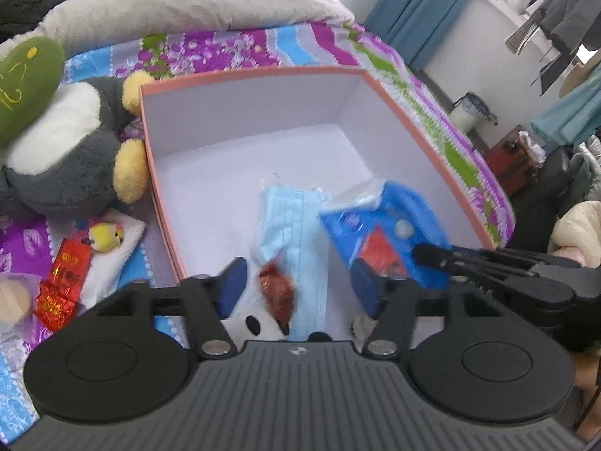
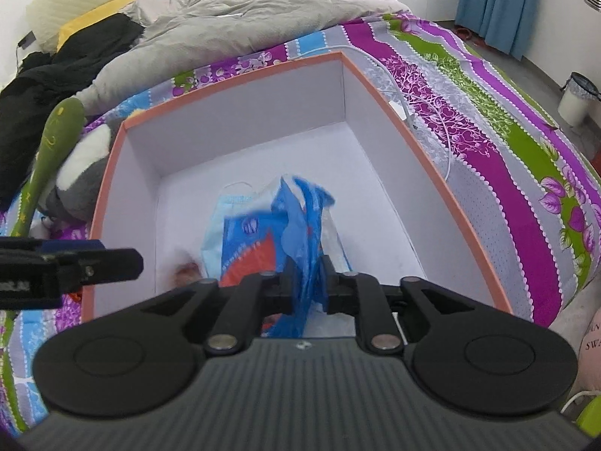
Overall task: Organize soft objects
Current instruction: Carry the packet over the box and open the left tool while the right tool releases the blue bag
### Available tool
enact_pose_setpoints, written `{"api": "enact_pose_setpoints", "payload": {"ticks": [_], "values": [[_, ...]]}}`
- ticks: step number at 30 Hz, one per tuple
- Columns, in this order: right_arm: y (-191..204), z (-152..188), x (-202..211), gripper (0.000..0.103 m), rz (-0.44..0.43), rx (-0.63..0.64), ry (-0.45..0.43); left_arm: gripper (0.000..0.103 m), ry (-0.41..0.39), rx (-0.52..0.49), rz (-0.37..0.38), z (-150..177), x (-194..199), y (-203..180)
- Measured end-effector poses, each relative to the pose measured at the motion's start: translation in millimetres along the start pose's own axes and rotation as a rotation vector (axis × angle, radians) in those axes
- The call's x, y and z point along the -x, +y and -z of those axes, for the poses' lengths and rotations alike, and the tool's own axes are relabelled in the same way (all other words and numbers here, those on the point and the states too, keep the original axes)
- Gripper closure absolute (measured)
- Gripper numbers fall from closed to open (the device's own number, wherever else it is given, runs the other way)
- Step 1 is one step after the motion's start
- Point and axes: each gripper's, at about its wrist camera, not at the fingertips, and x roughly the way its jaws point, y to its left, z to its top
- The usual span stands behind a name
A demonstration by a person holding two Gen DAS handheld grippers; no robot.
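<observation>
An orange-rimmed box with a white inside stands on the bed. On its floor lie a light blue face mask, a small red-brown packet and a blue plastic packet, which is blurred. My left gripper hangs open over the near end of the box, with the mask and the red-brown packet below its gap. My right gripper comes in from the right. Its jaws stand slightly apart and the packet's blue film hangs loosely between them.
A grey and white penguin plush and a green plush lie left of the box. Nearer me are a small yellow toy on white cloth and red packets. A grey duvet lies behind the box, a white cable to its right.
</observation>
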Motion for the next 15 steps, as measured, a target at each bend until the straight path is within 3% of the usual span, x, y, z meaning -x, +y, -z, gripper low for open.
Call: {"api": "enact_pose_setpoints", "payload": {"ticks": [2,6,15], "values": [[1,-2,3,0.073,-0.001,0.005,-0.015,0.035,-0.018,-0.007,0.009,0,4,1],[6,-4,17,0.073,-0.007,0.017,-0.064,0.035,-0.053,-0.029,-0.003,1,20,-1],[40,2,80,0.073,-0.076,0.089,-0.295,0.035,-0.212,-0.058,-0.040,16,86,11]]}}
